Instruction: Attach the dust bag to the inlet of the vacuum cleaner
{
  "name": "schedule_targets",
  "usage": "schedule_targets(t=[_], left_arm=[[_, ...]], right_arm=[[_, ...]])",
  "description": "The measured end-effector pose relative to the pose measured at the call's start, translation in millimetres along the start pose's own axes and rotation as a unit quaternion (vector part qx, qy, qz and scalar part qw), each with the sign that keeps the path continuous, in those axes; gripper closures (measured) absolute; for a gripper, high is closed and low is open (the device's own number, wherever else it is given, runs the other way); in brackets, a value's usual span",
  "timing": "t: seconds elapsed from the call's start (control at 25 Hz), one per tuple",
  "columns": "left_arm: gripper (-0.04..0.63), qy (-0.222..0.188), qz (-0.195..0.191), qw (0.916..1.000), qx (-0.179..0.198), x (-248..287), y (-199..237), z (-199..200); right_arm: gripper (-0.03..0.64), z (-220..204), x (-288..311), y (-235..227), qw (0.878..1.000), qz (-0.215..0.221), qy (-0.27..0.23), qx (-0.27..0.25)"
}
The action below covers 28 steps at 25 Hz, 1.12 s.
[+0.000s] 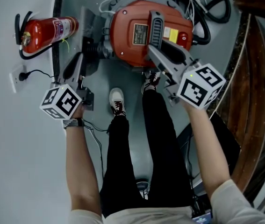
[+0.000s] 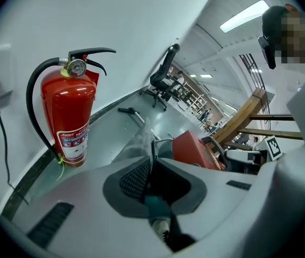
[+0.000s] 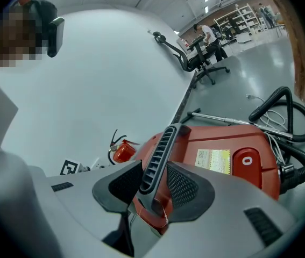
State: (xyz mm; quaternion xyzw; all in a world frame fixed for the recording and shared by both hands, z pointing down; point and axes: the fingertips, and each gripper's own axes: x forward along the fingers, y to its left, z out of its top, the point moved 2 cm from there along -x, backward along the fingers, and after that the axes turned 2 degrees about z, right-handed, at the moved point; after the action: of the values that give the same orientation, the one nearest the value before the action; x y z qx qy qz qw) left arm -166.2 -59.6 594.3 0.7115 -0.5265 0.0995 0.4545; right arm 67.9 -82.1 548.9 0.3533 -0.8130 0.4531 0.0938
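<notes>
A red extinguisher (image 1: 46,31) stands by the wall on the left, with a plugged socket (image 1: 16,76) nearer me. A black hose (image 1: 207,8) coils at the far right, beside a wooden stair (image 1: 254,55). My shoes (image 1: 117,99) stand just near of the vacuum (image 1: 132,17), between the grippers. The vacuum is a rounded red plastic shell with a ribbed grey handle (image 3: 160,160) along its top. The bag (image 2: 139,144) is thin, grey and cloth-like, and it sits against the vacuum's left side. My left gripper (image 2: 151,173) is pinched nearly together on the bag's near edge. My right gripper (image 3: 160,179) is spread wide, with its meshed pads clamped on the handle.
</notes>
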Motion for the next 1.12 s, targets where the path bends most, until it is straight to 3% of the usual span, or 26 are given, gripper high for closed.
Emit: schedule_targets(t=[0.2, 0.36, 0.64, 1.0, 1.12], left_arm=[[0.566, 0.002, -0.016, 0.9992, -0.037, -0.3, 1.4, -1.3], [0.566, 0.004, -0.013, 0.9989, -0.045, 0.2, 1.6, -2.2], [0.553, 0.016, 0.050, 0.9977, 0.042, 2.6, -0.6, -1.4], [0.514, 0.021, 0.061, 0.9945, 0.082, 4.0, 0.7, -9.4], [0.557, 0.021, 0.083, 0.9920, 0.093, 4.1, 4.4, -11.1]], right_arm=[[0.476, -0.2, 0.7, 0.2, 1.000, 0.001, -0.003, -0.001], [0.476, -0.4, 0.2, 0.1, 1.000, 0.000, -0.004, -0.002], [0.476, 0.8, -0.5, 0.7, 1.000, -0.001, 0.009, -0.012], [0.476, 1.0, -1.0, 0.5, 1.000, -0.003, 0.002, -0.008], [0.476, 1.2, -1.0, 0.3, 1.000, -0.003, 0.001, -0.009]])
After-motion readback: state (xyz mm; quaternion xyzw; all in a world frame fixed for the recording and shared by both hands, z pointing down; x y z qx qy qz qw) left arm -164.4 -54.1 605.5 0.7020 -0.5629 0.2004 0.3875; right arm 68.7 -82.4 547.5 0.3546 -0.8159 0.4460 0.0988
